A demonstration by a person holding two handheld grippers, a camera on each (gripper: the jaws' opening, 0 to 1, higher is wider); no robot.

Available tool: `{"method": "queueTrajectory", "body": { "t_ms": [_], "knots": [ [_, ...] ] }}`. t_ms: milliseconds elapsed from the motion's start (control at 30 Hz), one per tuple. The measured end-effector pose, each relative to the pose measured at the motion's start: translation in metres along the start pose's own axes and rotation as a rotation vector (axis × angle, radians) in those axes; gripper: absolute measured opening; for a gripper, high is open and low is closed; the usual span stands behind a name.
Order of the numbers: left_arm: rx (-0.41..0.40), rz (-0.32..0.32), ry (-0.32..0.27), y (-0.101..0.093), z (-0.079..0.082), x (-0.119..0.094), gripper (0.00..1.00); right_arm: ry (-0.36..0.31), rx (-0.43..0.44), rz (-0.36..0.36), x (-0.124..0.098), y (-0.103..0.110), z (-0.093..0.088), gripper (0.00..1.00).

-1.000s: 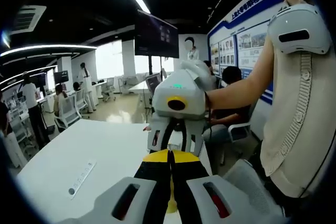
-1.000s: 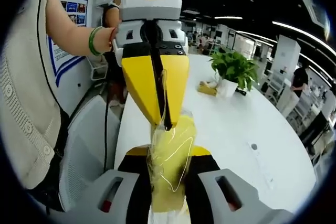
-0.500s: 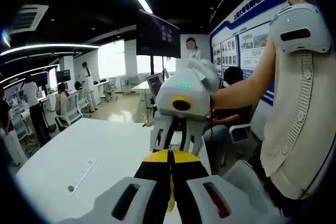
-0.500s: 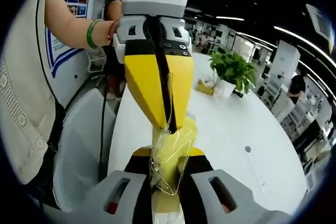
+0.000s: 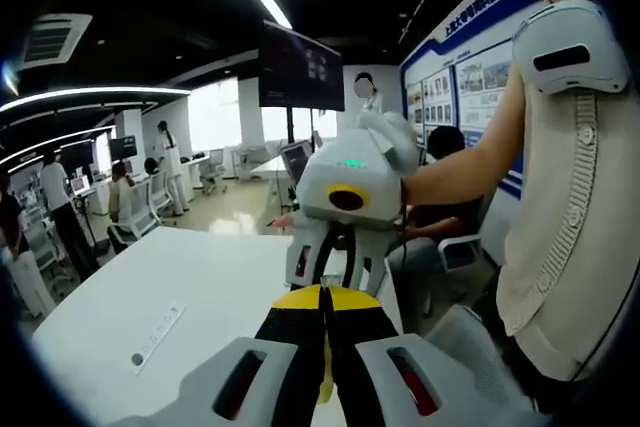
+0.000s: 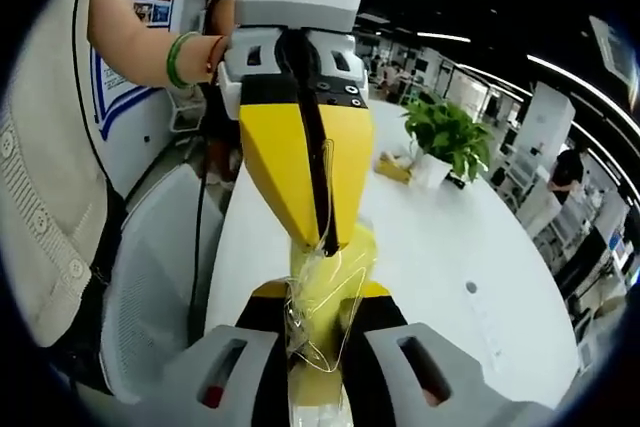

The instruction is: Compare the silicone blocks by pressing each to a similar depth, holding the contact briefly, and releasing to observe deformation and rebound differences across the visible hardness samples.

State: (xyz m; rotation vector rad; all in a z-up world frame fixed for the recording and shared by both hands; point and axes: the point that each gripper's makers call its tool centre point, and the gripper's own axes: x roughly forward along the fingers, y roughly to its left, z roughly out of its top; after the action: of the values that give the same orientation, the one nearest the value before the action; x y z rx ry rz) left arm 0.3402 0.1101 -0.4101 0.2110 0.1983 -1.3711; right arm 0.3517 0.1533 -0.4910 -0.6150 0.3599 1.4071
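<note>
At the bottom centre of the right gripper view, the right hand-held gripper is closed on a yellow block sealed in a clear bag. The block looks translucent and pale yellow, and the bag is crinkled and glossy around it. Judging by the wrap and the colour, it is probably soft silicone: light, squashy, likely to spring back after a squeeze. The bag looks slippery, so a hold across the block's middle, with the film pulled flat, would be safest.

Just above it, in the centre of that view, the left hand-held gripper points down toward the camera. Its yellow jaws are closed to a thin dark line, with the tips pinching the top of the same bag. A forearm with a green bangle holds it at upper left.

In the left gripper view, the left hand-held gripper's black and yellow jaws rise from bottom centre, shut, with a sliver of yellow between them. Straight beyond, at centre, the right hand-held gripper's white body faces the camera.

Further off, a white bench runs to the right, carrying a potted plant at upper right. A poster wall and people stand in the far office.
</note>
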Motion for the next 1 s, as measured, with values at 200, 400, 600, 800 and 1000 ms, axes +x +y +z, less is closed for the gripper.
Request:
{"method": "queueTrajectory", "body": {
  "t_ms": [200, 400, 600, 800, 1000],
  "knots": [
    [-0.011, 0.001, 0.001, -0.0014, -0.0006, 0.001, 0.0, 0.005, 0.005, 0.009, -0.0008, 0.0027, -0.0013, 0.07],
    [-0.008, 0.007, 0.006, -0.0018, 0.0, 0.0026, 0.0, 0.002, -0.006, 0.001, -0.0018, 0.001, -0.0015, 0.06],
    [-0.003, 0.008, 0.003, -0.0016, 0.0009, 0.0028, 0.0, -0.001, -0.017, -0.001, -0.0025, 0.0002, -0.0012, 0.06],
    [-0.001, 0.012, 0.001, -0.0012, 0.0007, 0.0026, 0.0, -0.005, -0.032, -0.014, -0.0024, -0.0016, -0.0009, 0.06],
    [0.005, 0.014, -0.001, -0.0008, 0.0018, 0.0012, 0.0, -0.011, -0.038, -0.029, -0.0025, -0.0033, 0.0011, 0.07]
  ]
}}
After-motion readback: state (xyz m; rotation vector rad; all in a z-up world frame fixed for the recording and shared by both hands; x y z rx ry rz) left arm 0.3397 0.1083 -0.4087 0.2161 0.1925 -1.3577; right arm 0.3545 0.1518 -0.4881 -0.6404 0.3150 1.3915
